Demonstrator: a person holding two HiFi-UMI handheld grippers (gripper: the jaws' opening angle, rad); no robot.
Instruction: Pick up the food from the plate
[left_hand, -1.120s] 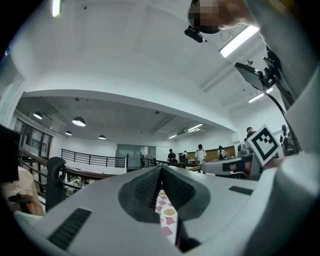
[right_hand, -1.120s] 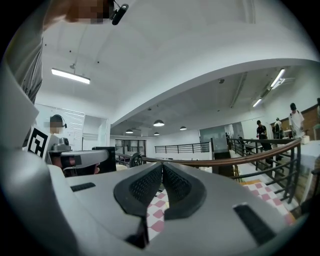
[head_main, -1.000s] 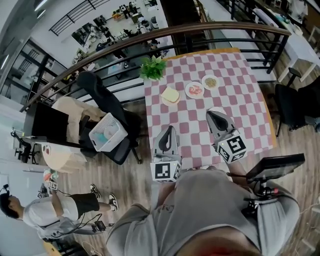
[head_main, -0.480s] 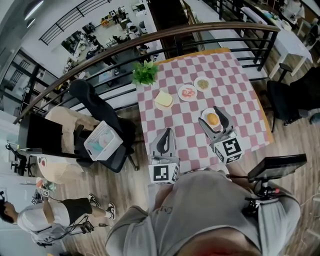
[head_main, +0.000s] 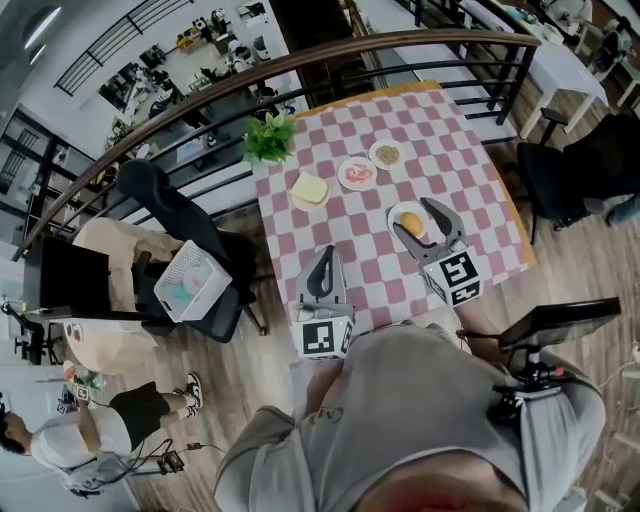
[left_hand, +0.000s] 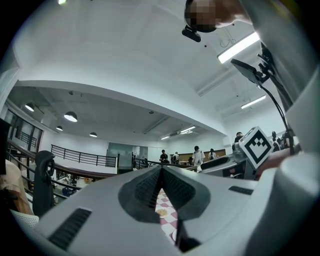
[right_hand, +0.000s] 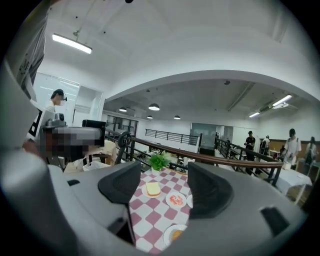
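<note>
On the pink-and-white checked table (head_main: 470, 180) we counted four small white plates. The one nearest the near edge, right of the middle, was the bun plate (head_main: 396, 212), and on it sat the task's food, a round orange-brown bun (head_main: 411, 222). Farther back, three more ran in a slanted row towards the far edge. The sandwich plate (head_main: 297, 199) held a pale square slice of bread. The middle plate (head_main: 343, 166) held something red and white that we could not make out. The far plate (head_main: 374, 149) held a brownish-green heap. A potted plant (head_main: 268, 138) stood at the far left corner.

The right tongs (head_main: 414, 216) had just been opening, and their jaws stood well apart. In the head view they framed the bun plate, one jaw on either side of it. In the right gripper view the gap showed only the table beyond, and the bun plate lay low under the jaws, so the pads pressed on nothing.

The left tongs (head_main: 328, 252) were over the near edge, left of the bun plate and apart from every dish. Their jaws were together and held nothing.
</note>
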